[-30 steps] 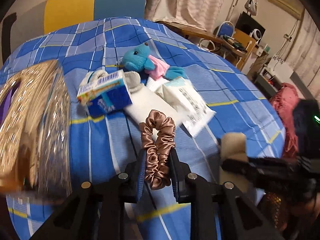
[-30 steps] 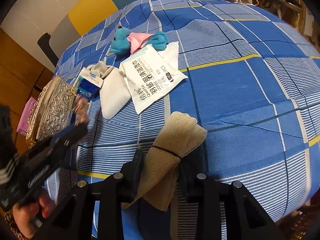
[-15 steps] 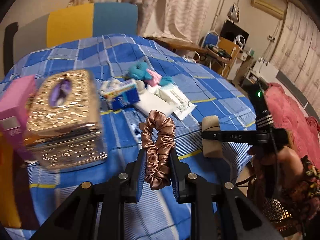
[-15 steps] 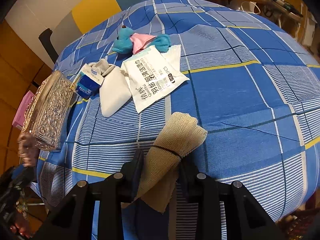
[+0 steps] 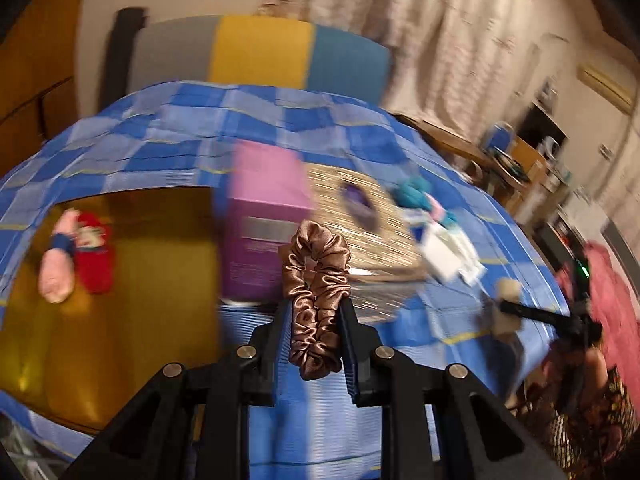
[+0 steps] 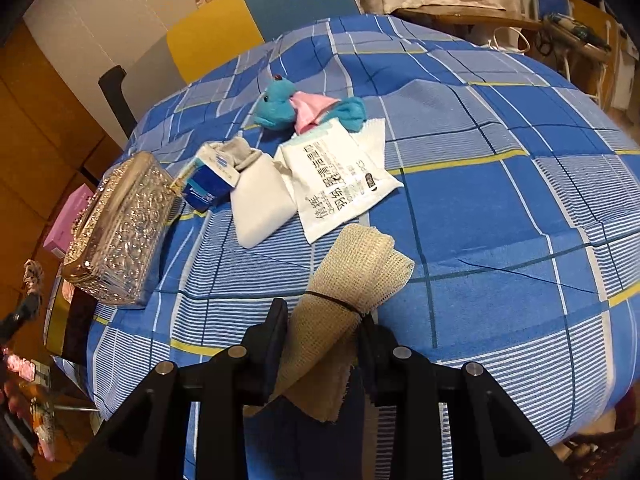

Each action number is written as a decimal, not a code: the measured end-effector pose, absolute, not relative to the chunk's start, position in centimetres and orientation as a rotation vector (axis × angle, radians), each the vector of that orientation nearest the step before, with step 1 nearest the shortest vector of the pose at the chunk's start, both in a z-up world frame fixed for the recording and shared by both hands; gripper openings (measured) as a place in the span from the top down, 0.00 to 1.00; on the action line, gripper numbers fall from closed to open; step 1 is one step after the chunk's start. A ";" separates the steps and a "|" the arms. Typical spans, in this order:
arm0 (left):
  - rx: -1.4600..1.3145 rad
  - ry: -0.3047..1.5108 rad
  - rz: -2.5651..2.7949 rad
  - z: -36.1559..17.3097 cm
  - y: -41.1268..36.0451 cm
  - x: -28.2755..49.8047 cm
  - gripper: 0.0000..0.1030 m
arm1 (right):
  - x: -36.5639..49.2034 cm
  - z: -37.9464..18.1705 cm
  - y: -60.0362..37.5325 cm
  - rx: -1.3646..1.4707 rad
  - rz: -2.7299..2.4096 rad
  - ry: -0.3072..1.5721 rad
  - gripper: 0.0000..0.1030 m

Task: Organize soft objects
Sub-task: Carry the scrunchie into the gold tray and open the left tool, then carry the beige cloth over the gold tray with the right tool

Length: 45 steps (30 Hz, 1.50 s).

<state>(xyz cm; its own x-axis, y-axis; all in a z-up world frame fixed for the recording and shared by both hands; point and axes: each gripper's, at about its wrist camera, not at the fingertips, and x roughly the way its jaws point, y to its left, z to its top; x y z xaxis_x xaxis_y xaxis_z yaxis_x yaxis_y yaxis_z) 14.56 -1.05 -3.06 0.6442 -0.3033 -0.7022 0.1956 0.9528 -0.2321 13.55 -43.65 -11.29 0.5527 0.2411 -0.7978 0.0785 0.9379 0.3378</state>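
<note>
Left wrist view, nearest first: the left hand-held gripper (image 5: 316, 312) is clamped on a bronze satin scrunchie (image 5: 316, 292), which stands up between the two black fingers. Just beyond it sit a pink-and-purple box (image 5: 264, 224) and a silver embossed tissue box (image 5: 372, 220) on the blue plaid cloth (image 5: 160, 148). To the left lies a yellow bin (image 5: 132, 280), with a red plush item (image 5: 94, 258) and a pink plush item (image 5: 58, 264) already lying in it. Farther right, blurred, the right hand-held gripper (image 5: 506, 308) holds something tan.

Right wrist view shows that more clearly: its fingers are clamped on a rolled beige mesh cloth (image 6: 348, 292), tied round with a dark band and held above the cloth. Beyond lie a white pouch (image 6: 260, 204), a white printed packet (image 6: 340, 184), a small blue-and-white carton (image 6: 210, 184) and, farthest, a teal plush toy (image 6: 288, 106) with a pink scarf.

Judging by the blur and the bin in view, the step in hand is carrying the scrunchie toward the bin. The next move calls for bringing the gripper over the open bin, clear of the pink box, then parting the fingers; the mesh roll would likely follow.
</note>
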 end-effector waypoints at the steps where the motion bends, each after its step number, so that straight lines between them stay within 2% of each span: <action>1: -0.155 0.823 -0.261 -3.0 0.2 15.0 0.79 | 13.5 -11.2 -43.6 0.358 0.101 0.981 0.67; 10: -0.206 0.953 -0.084 -6.6 8.0 21.9 0.79 | 13.2 -10.5 -43.0 0.345 0.114 0.934 0.67; 20: -0.154 1.056 0.039 -11.1 12.1 28.9 0.77 | 13.0 -9.9 -41.7 0.269 0.147 0.887 0.67; 22: -0.139 1.053 0.059 -11.6 12.5 29.9 0.72 | 13.0 -9.8 -41.3 0.255 0.162 0.879 0.67; 24: -0.142 1.058 0.071 -11.9 12.8 30.5 0.60 | 12.9 -9.8 -41.0 0.248 0.176 0.872 0.67; 25: -0.145 1.061 0.075 -11.9 12.9 30.7 0.59 | 12.9 -9.8 -40.9 0.246 0.182 0.868 0.67; 37: -0.255 0.924 0.037 -8.9 12.7 25.4 0.58 | 10.6 -8.5 -38.0 0.286 0.235 0.791 0.67; 44: -0.147 0.946 0.000 -9.2 11.3 23.6 0.58 | 8.3 -6.9 -34.0 0.308 0.314 0.775 0.67; 45: -0.109 0.946 0.000 -9.3 10.8 23.6 0.62 | 7.9 -6.4 -33.1 0.302 0.333 0.767 0.67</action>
<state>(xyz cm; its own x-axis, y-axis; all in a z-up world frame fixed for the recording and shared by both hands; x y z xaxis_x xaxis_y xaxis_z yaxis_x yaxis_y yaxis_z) 23.61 10.80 -9.29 0.5850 -0.0480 -0.8096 -0.0479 0.9945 -0.0936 7.95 -33.07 -6.37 0.6727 0.3994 -0.6229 -0.1828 0.9054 0.3832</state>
